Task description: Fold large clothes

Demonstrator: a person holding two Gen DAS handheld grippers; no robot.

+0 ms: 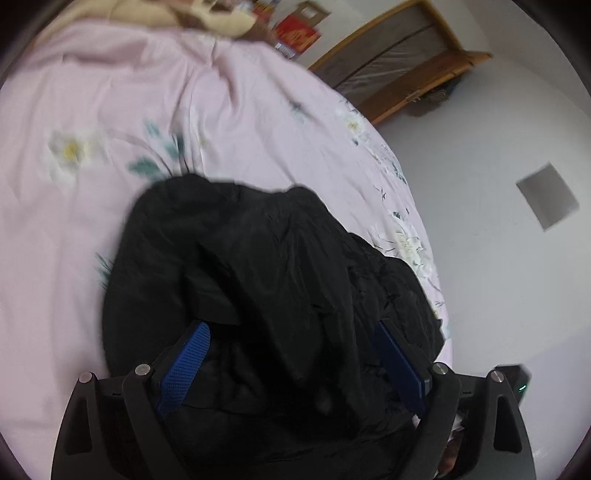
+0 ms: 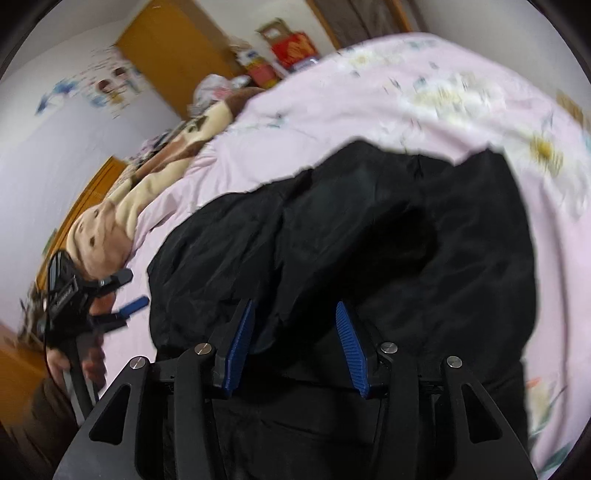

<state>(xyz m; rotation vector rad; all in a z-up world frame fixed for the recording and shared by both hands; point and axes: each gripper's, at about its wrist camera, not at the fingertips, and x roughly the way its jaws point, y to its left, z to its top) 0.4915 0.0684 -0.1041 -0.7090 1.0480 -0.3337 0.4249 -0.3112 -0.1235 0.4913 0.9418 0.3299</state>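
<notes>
On the pink floral bed sheet, a crumpled black garment lies near the edge. Left tool and right tool both stand released, jaws parted above the cloth. Thin, slippery-looking, wrinkled fabric may slide or bunch, so a fold could spring undone.

One black garment, one pink floral bed, two grippers, one plush toy, one red box.
</notes>
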